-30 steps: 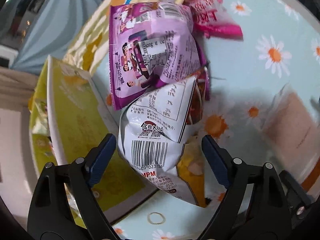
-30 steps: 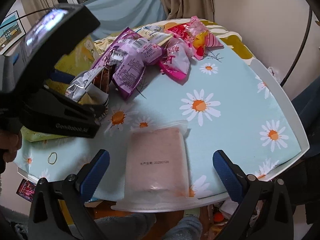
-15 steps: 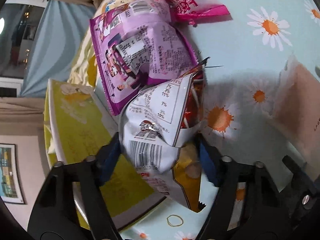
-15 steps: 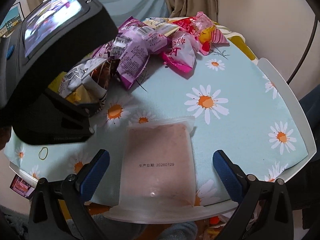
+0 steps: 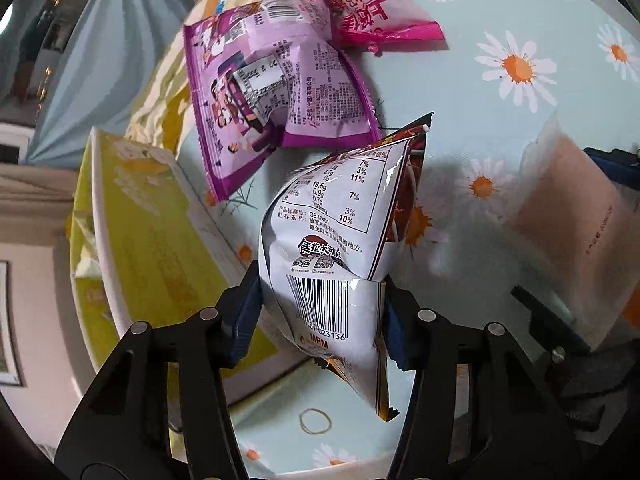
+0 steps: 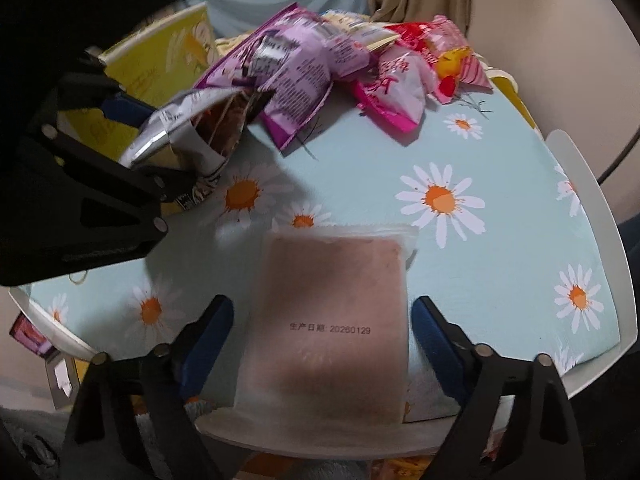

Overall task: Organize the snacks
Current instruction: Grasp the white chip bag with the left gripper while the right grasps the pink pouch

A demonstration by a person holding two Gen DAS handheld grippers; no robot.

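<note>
My left gripper (image 5: 320, 316) is shut on a white snack bag with a barcode (image 5: 336, 248) and holds it lifted off the table; the bag also shows in the right wrist view (image 6: 188, 136). A purple snack bag (image 5: 272, 96) and a pink one (image 5: 376, 12) lie beyond it. My right gripper (image 6: 320, 340) is open, its blue pads on either side of a flat pale-pink translucent packet (image 6: 328, 320) at the table's near edge. That packet also shows in the left wrist view (image 5: 568, 216).
A yellow box (image 5: 148, 232) stands at the left beside the table (image 6: 500, 252) with its daisy-print cloth. More red and pink bags (image 6: 436, 52) are piled at the far side. A rubber band (image 5: 316, 421) lies on the cloth near the left gripper.
My left gripper has closed on the white barcode bag and raised it. My right gripper has moved closer over the pink packet and stays open.
</note>
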